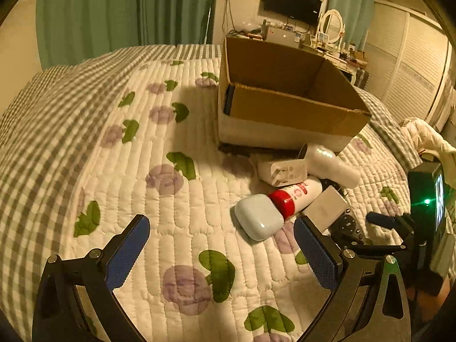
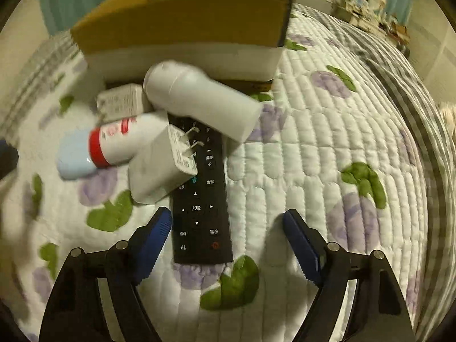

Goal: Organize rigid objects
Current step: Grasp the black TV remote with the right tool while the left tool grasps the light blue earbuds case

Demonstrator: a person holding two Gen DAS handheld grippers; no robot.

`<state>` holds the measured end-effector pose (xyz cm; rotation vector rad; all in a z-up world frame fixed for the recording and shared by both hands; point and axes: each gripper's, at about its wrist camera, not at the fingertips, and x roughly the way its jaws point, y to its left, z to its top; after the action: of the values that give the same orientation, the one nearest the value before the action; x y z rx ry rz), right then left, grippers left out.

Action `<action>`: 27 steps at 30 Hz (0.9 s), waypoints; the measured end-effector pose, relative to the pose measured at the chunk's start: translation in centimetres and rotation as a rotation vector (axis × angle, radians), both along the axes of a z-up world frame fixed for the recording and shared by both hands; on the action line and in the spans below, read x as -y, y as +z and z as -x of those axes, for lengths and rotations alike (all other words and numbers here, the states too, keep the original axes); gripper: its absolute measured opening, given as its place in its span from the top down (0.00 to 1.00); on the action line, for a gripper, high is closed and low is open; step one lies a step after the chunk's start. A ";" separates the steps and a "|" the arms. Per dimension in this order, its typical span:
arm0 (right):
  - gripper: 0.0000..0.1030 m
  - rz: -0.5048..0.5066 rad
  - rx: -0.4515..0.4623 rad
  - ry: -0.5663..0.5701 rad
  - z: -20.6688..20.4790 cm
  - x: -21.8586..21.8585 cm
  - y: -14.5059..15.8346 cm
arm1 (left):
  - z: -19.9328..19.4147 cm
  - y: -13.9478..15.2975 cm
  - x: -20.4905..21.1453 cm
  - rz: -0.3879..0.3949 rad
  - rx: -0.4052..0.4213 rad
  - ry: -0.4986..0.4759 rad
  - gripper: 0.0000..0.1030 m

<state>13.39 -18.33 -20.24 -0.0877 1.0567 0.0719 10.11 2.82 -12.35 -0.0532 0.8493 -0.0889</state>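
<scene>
- Blue-padded fingers (image 1: pixel 128 252) of the left gripper (image 1: pixel 222 248) hang over the quilt (image 1: pixel 171 131), spread wide with nothing between them; only flowered bedding lies in the gap.
- Over on the other side, the right gripper (image 2: pixel 226 236) is just as wide apart and grips nothing. Its left pad (image 2: pixel 154 233) sits right beside the near end of the black remote (image 2: pixel 201 213), though I cannot tell whether it touches.
- That remote lies flat on the quilt, buttons up, running away from the right gripper toward the cardboard box (image 2: pixel 185 20).
- A white plug adapter (image 2: pixel 159 165) rests tilted on the remote's left edge, its two prongs pointing up and away.
- Across the remote's far end lies a large white bottle (image 2: pixel 199 99) on its side, close to the foot of the box.
- To the left, a white bottle with a red band (image 2: pixel 125 139) lies on its side, its end touching a pale blue case (image 2: pixel 72 159).
- A second white charger (image 2: pixel 119 102) sits behind those, between the banded bottle and the box.
- From the left wrist view the box (image 1: pixel 285 108) stands open-topped on the bed; what shows of its inside looks bare, with one flap folded inward along the near wall.
- The whole heap of small things sits in front of the box, to the right of the left gripper.
</scene>
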 end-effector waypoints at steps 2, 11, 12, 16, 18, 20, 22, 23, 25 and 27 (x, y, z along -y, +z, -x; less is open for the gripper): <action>0.24 0.029 0.023 0.022 -0.5 -0.8 -0.2 | -0.1 -0.6 0.4 -0.010 -0.007 -0.008 0.00; 0.60 0.062 0.068 0.082 -2.6 -2.5 -0.2 | -0.9 -2.2 2.7 -0.058 -0.028 -0.051 0.00; 0.60 0.054 0.081 0.071 -2.4 -2.2 0.0 | -1.1 -2.3 2.9 -0.063 -0.024 -0.056 0.01; 0.60 0.037 0.110 -0.024 -1.1 -0.6 0.7 | -2.2 -3.1 3.9 -0.082 -0.052 -0.067 0.20; 0.60 0.020 0.107 -0.052 -0.3 0.0 0.9 | -2.9 -3.5 4.2 -0.081 -0.058 -0.066 0.20; 0.60 0.006 0.112 -0.062 -0.1 0.5 1.4 | -3.4 -3.8 4.6 -0.084 -0.057 -0.075 0.20; 0.60 -0.008 0.115 -0.067 0.0 0.8 2.0 | -4.0 -4.2 5.1 -0.108 -0.073 -0.090 0.19; 0.60 -0.016 0.117 -0.072 0.1 1.1 2.3 | -4.3 -4.6 5.4 -0.133 -0.080 -0.095 0.19; 0.60 -0.020 0.117 -0.075 -0.1 1.4 2.6 | -4.2 -5.1 5.9 -0.171 -0.082 -0.104 0.23; 0.60 -0.022 0.114 -0.076 0.1 1.3 2.7 | -3.8 -5.1 6.0 -0.165 -0.079 -0.120 0.44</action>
<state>13.28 -19.61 -17.54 -0.0314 0.9439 0.0097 13.89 -3.16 -17.44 0.1503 0.9363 -0.1294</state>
